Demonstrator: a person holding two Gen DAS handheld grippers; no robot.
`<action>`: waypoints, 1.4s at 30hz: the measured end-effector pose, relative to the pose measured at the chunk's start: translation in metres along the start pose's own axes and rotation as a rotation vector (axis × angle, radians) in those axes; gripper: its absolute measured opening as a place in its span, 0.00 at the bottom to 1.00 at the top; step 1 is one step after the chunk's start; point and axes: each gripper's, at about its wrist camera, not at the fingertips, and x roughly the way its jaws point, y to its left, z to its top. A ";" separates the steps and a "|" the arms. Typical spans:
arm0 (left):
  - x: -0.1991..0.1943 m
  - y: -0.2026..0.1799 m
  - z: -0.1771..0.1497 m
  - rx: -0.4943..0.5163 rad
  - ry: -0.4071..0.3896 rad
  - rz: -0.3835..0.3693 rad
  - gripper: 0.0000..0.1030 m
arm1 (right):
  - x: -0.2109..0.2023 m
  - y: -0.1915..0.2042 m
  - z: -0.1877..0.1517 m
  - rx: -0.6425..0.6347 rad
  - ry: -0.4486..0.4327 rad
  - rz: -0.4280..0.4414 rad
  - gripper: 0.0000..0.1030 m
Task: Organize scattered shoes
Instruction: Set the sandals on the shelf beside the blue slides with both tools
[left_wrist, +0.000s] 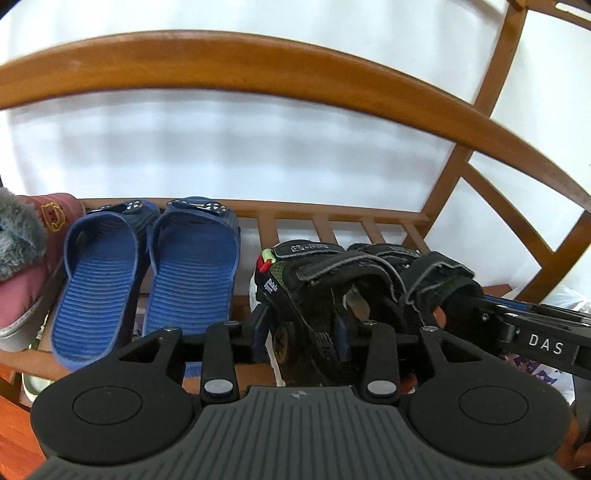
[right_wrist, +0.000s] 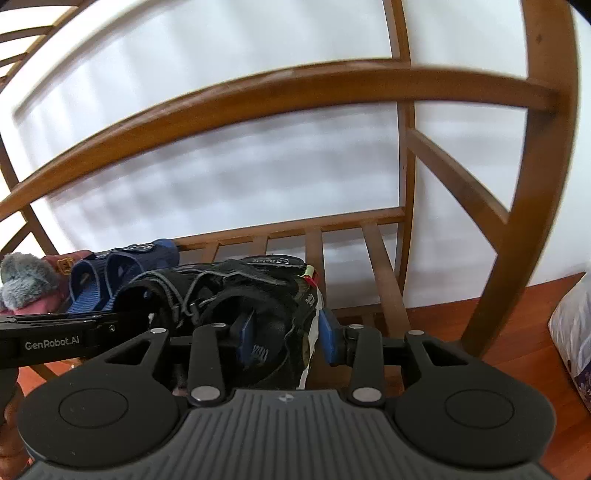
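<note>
A: Left wrist view. Where are the shoes?

B: On the slatted shelf (left_wrist: 343, 218) of a brown wooden rack. From left: a pink fur-trimmed shoe (left_wrist: 29, 266), 2 blue slippers (left_wrist: 147, 273) side by side with toes toward the white wall, then 2 black strap sandals (left_wrist: 354, 284) close together, heels toward the camera.

A: State of the left gripper (left_wrist: 301, 332)?

B: Partly open. Its 2 fingers straddle the heel wall of the left-hand sandal, 1 outside, 1 inside the shoe. Whether the pads still press on it cannot be told.

A: And the right gripper (right_wrist: 286, 338) in its own view?

B: Also partly open. 1 blue pad (right_wrist: 247, 339) sits inside the right-hand sandal; the other stands outside the sandal's side wall, with a narrow gap showing. No firm grip is visible.

A: Anything else?

B: The right gripper's black arm reaches in from the right of the left view. A white patterned bag (right_wrist: 572, 332) rests on the red-brown floor (right_wrist: 517, 325) beside the rack.
</note>
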 end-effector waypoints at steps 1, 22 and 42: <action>-0.004 0.000 -0.001 -0.001 -0.004 0.000 0.43 | -0.004 0.001 -0.001 -0.001 -0.005 0.000 0.40; -0.064 -0.004 -0.038 0.067 -0.037 -0.013 0.54 | -0.078 0.014 -0.036 -0.034 -0.065 -0.014 0.45; -0.031 -0.011 -0.078 0.168 0.019 -0.057 0.27 | -0.039 0.024 -0.079 -0.112 0.011 -0.029 0.51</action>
